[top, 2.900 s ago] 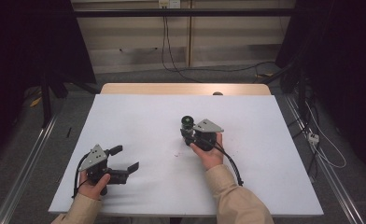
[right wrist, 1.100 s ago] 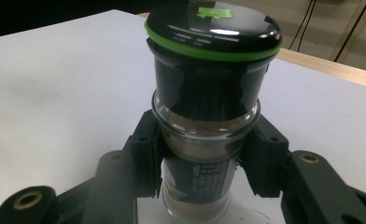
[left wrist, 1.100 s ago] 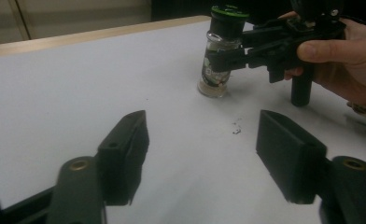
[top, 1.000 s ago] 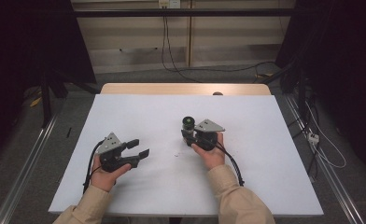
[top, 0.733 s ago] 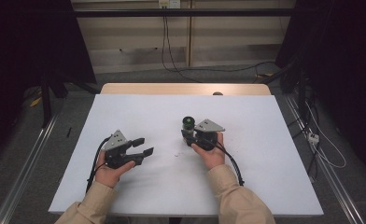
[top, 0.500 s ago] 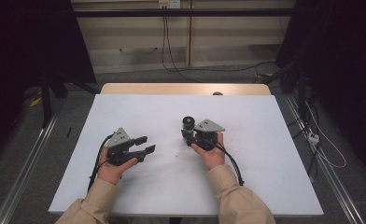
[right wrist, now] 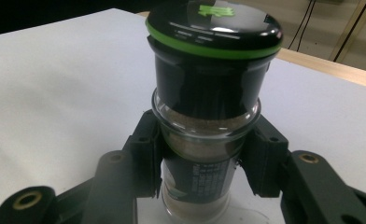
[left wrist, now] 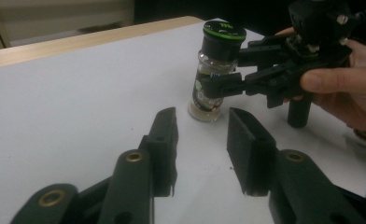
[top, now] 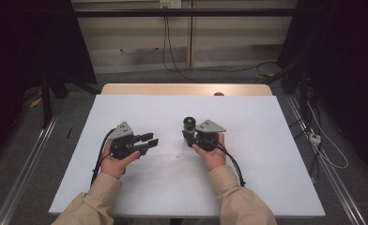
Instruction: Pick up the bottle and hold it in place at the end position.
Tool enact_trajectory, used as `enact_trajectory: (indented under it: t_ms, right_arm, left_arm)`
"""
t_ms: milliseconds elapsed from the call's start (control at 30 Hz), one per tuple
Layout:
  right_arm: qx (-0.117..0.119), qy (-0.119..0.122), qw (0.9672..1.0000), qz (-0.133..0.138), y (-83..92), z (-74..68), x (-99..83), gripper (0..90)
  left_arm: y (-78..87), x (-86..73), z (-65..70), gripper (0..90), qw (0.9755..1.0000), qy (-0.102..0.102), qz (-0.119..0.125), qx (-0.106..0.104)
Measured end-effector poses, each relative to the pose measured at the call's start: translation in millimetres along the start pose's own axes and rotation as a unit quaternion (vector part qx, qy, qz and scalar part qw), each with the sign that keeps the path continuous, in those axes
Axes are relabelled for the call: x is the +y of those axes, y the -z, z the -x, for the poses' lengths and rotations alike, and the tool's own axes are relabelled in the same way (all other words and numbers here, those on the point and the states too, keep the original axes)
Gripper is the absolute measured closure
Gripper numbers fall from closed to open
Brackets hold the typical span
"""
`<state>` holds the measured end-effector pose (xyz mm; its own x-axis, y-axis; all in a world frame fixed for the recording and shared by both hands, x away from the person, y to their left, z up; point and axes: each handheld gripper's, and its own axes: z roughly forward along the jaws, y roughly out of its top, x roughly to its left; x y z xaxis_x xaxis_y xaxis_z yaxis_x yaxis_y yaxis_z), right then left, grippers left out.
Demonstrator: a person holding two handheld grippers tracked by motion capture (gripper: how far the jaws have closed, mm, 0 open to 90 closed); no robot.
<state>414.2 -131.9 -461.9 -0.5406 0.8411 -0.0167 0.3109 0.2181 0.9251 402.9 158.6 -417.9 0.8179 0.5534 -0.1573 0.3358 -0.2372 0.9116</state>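
On the left of the white table [top: 266,178], seen from the high view, the person's left hand [top: 112,161] holds the left gripper [top: 148,141] low over the surface, its jaws pointing across toward the middle of the table. Its jaws have just been closing, yet they are still parted with nothing between them; in the left gripper view the two black fingers [left wrist: 165,140] stand apart over bare white tabletop, and the jar lies ahead of them, near but not touching. A black cable [top: 99,157] loops back from this gripper along the wrist and the beige sleeve [top: 90,204]. Toward the middle of the table stands the task's thing, a small glass spice jar [top: 189,126] with a black cap ringed in green, upright on the white surface. In the left gripper view the spice jar [left wrist: 214,74] shows a light, sandy powder in its lower part and a printed label on its side. On the right, the right gripper [top: 189,136] is clenched on the jar: in the right gripper view its two pads press on either side of the glass body just under the cap, and the spice jar [right wrist: 209,102] sits upright between them with its base on the table. The person's right hand [top: 211,152] grips that tool from behind, its cable trailing back over the other beige sleeve.
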Motion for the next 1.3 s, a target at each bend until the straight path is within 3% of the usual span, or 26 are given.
enact_trajectory:
  t_ms: [133,533,1300]
  right_arm:
    - [0.001,-0.001,1.0000,0.000,0.0,0.2,-0.1,53.8]
    - [0.000,-0.003,1.0000,-0.001,-0.1,0.3,-0.1,53.8]
    - [0.000,-0.003,1.0000,-0.002,-0.1,0.2,-0.1,53.8]
  left_arm:
    - [-5.1,5.3,-0.5,70.3,0.9999,0.002,-0.004,-0.013]
    - [-19.0,16.0,0.3,83.1,0.9995,-0.005,-0.020,-0.024]
    - [-37.4,25.4,1.4,90.0,0.9988,-0.006,-0.036,-0.034]
